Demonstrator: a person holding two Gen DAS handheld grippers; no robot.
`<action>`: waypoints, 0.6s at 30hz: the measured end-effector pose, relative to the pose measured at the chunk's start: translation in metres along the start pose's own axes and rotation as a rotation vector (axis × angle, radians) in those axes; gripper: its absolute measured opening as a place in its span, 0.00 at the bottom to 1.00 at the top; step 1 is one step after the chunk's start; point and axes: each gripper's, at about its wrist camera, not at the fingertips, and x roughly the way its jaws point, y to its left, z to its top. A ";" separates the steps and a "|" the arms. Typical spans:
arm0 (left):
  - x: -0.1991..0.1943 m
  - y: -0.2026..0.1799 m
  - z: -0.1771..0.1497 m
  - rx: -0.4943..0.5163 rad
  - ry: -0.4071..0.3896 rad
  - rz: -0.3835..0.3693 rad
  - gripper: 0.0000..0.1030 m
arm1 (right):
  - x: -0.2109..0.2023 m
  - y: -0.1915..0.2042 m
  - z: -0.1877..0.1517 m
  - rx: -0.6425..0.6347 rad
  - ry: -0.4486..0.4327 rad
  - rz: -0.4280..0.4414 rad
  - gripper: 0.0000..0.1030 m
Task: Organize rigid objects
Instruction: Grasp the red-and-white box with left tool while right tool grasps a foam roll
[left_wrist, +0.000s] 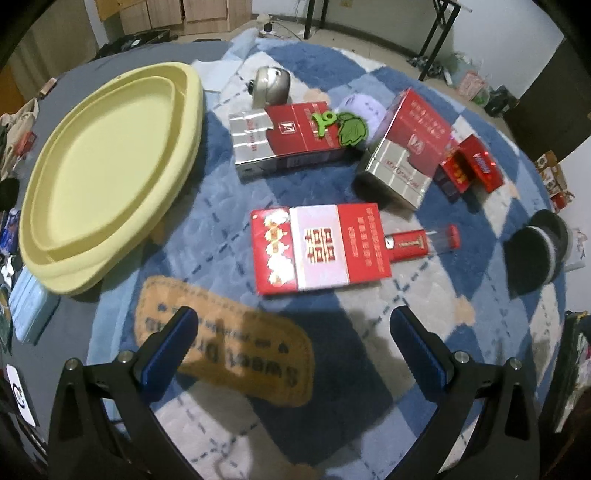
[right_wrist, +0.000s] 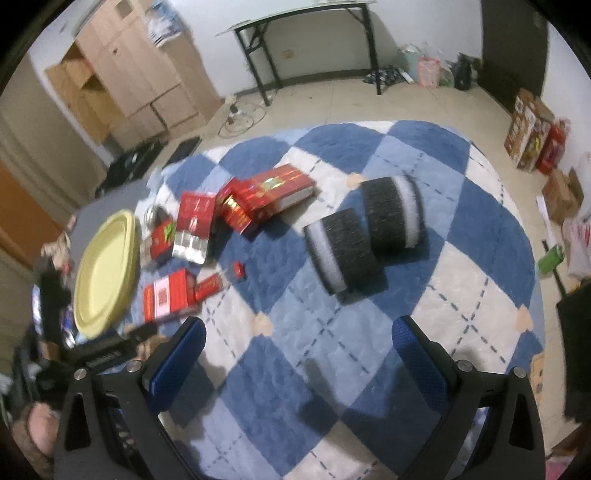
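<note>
**Poster:** Red boxes everywhere, and we're hovering over the lot with nothing picked up yet. Left gripper (left_wrist: 291, 332) is hanging wide open above the blanket (left_wrist: 229, 206), just short of the flat red box (left_wrist: 319, 249). Right gripper (right_wrist: 299, 343) is gaping wide too, holding nothing, over bare checks, with the two black rolls (right_wrist: 365, 236) ahead of it.

**Reply:** So we're judging this as the very start, reaching for a first item? The yellow tray (left_wrist: 107, 173) is sitting empty on the left, so that's probably where we're sorting things.

**Poster:** That's our read. The flat box is lying closest to the left jaws, with a red lighter (left_wrist: 421, 242) touching its right edge. Two silver-and-red cartons (left_wrist: 291, 142) are lying further back, a green clip (left_wrist: 325, 122) resting on one.

**Reply:** Then we're needing to drop lower and straddle that box across its narrow side, without nudging the lighter. Its flat lie is looking awkward, so a shallow edge grip seems likely.
</note>
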 end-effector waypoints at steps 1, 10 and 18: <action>0.003 -0.003 0.003 0.012 0.000 0.006 1.00 | 0.003 -0.006 0.005 0.013 0.002 -0.023 1.00; 0.037 -0.015 0.023 0.031 0.049 -0.006 1.00 | 0.069 0.010 0.029 -0.139 0.115 -0.124 0.98; 0.051 -0.012 0.034 0.014 0.067 -0.048 0.94 | 0.111 0.009 0.031 -0.167 0.189 -0.145 0.65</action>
